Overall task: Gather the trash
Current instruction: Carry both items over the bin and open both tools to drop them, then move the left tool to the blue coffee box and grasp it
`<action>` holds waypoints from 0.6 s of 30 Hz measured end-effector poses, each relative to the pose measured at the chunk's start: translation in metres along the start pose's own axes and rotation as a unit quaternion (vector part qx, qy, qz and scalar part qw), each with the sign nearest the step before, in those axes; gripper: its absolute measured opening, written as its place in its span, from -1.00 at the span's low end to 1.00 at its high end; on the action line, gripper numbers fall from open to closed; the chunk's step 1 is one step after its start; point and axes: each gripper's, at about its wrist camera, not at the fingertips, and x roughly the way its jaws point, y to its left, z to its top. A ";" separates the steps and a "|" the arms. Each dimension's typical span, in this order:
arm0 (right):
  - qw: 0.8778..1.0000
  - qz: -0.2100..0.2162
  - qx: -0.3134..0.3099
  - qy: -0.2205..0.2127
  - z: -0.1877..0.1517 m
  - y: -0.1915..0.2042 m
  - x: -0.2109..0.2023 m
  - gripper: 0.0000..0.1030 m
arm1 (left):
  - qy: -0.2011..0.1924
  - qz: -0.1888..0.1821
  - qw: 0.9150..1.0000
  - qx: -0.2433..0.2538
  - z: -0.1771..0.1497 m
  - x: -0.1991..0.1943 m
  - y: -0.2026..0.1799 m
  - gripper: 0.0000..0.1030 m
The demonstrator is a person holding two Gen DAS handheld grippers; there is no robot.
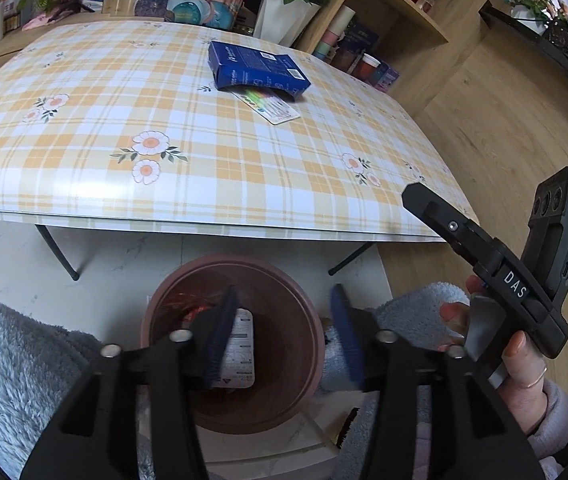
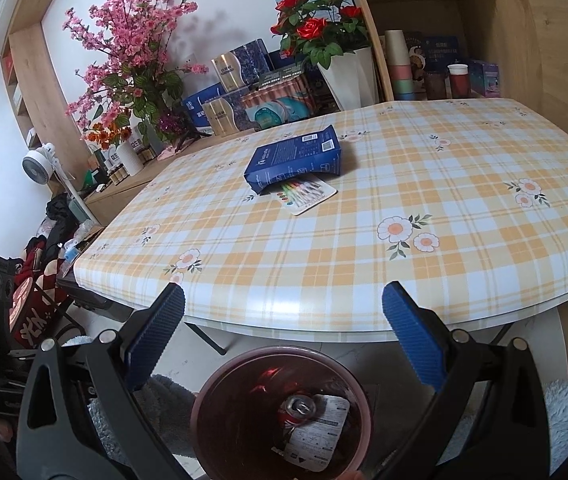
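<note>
I've got the left gripper (image 1: 284, 328) hanging right over the mouth of the brown bin (image 1: 156, 312), jaws spread and holding nothing, since the white packet (image 1: 240, 348) already lies down inside beside a red can (image 2: 298, 410). My right gripper (image 2: 284, 344) sits wide open and empty at the table (image 2: 364, 240) edge, facing the blue box (image 2: 296, 158) lying on the marker pack (image 2: 308, 194), probably the next pickup.

"DAS" (white letters) stands on the right tongs (image 1: 516, 284).
</note>
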 end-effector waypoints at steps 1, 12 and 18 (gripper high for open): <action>1.000 -0.001 0.001 0.001 0.000 -0.001 0.001 0.89 | -0.002 0.007 1.000 -0.002 0.000 0.000 0.002 0.21; 0.999 -0.001 0.039 0.012 -0.003 -0.014 0.008 0.89 | -0.006 0.057 0.998 -0.026 0.007 0.001 0.020 0.59; 0.999 -0.007 0.034 0.028 0.003 -0.020 0.018 0.89 | -0.009 0.072 0.997 -0.012 0.012 0.003 0.024 0.59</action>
